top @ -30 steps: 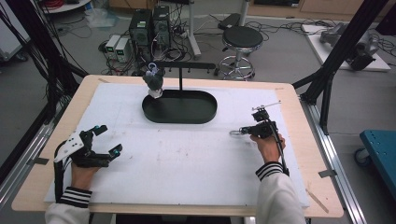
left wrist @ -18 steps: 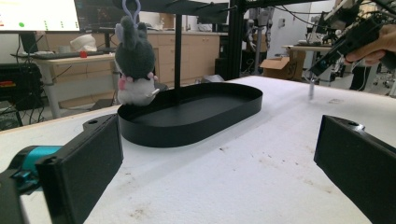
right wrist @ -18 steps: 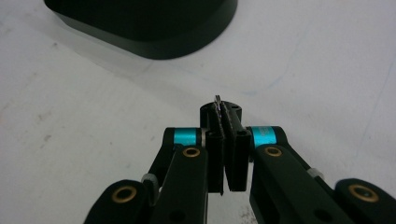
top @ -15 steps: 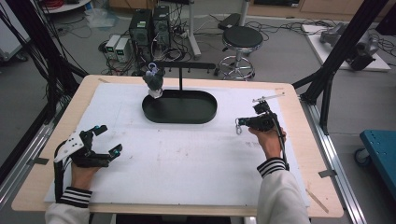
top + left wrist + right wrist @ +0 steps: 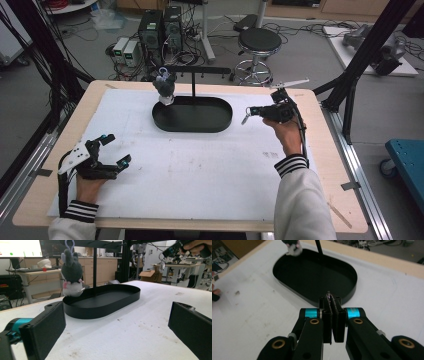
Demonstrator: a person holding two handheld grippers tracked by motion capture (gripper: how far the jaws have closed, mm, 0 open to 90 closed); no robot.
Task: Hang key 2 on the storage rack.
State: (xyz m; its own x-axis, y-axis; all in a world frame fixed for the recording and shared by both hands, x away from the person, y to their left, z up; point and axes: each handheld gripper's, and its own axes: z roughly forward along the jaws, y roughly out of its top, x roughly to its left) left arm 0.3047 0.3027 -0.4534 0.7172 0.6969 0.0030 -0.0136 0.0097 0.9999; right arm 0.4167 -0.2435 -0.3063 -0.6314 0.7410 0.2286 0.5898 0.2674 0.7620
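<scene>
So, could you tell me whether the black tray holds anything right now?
Nearly empty: the black tray holds one plush toy at one end.

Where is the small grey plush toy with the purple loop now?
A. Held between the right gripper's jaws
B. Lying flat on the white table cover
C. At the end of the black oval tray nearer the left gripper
C: the small grey plush toy is at the left end of the black oval tray, upright, and no gripper touches it.

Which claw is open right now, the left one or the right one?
The left claw: its jaws stand wide apart above the table. The right claw is pressed shut.
</scene>
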